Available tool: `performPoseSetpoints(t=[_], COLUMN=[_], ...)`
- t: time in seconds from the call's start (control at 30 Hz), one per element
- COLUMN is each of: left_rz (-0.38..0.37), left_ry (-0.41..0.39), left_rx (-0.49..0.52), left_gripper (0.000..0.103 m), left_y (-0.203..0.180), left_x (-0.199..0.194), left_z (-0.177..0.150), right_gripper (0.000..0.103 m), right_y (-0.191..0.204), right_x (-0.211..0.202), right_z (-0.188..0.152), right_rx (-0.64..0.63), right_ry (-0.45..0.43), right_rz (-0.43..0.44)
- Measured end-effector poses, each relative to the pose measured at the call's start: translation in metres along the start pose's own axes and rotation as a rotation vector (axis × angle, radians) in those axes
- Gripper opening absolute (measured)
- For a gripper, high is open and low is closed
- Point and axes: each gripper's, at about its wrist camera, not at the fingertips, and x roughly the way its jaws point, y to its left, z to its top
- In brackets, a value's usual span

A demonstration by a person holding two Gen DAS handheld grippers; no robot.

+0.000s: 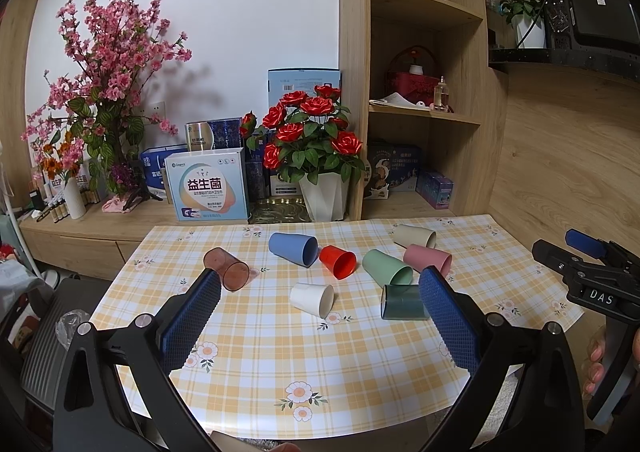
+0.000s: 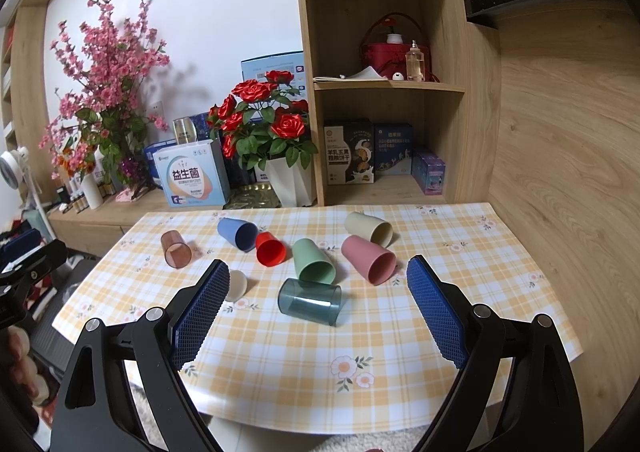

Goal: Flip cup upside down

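Several cups lie on their sides on the checked tablecloth (image 1: 280,352): a clear brown cup (image 1: 226,269), a blue cup (image 1: 293,249), a red cup (image 1: 338,261), a white cup (image 1: 312,299), a light green cup (image 1: 386,267), a pink cup (image 1: 427,259), a cream cup (image 1: 414,236) and a clear teal cup (image 1: 402,302). The teal cup (image 2: 310,301) is nearest the right gripper. My left gripper (image 1: 320,284) is open and empty above the table's near half. My right gripper (image 2: 318,272) is open and empty, also short of the cups; it shows at the right edge of the left wrist view (image 1: 576,252).
A white pot of red roses (image 1: 324,196), boxes (image 1: 206,188) and a pink blossom arrangement (image 1: 108,72) stand on the low cabinet behind the table. A wooden shelf unit (image 1: 424,92) rises at the back right, and a wood wall (image 1: 568,156) bounds the right side.
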Motion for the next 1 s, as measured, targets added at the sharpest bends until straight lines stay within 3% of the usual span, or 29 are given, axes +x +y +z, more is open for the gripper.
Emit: performPoseSetpoints(t=[0.47,0.6,0.67,0.77,0.87,0.93,1.0], left_rz=[0.015,-0.014,-0.021,0.034,0.061,0.063,0.074], left_ry=[0.003,-0.009,-0.004,0.026,0.065,0.084,0.105], left_rx=[-0.01,-0.013,-0.023,-0.005,0.001,-0.01,-0.024], left_gripper=[0.097,0.097,0.097,0.097,0.097,0.097,0.097], left_y=[0.0,0.006,0.012,0.022,0.033,0.041,0.049], left_x=[0.003,0.007,0.015,0.034,0.054,0.068,0.085], left_z=[-0.003,-0.003,-0.005,-0.011,-0.018,-0.023,-0.026], right_gripper=[0.087,0.087,0.087,0.087,0.087,0.087,0.087], right_y=[0.0,-0.014,-0.023,-0.037,-0.048,-0.057,-0.07], right_x=[0.003,0.016,0.026,0.044,0.059,0.074,0.096], right_z=[-0.004,-0.009,-0.014,-0.022,-0.028,-0.027,-0.023], right_rx=[0.028,0.068,0.092,0.098,0.043,0.01,0.01], right_ry=[0.002,0.042,0.063,0.105,0.095,0.133,0.197], right_rz=[0.006,0.055,0.063,0.055,-0.004,-0.02,0.019])
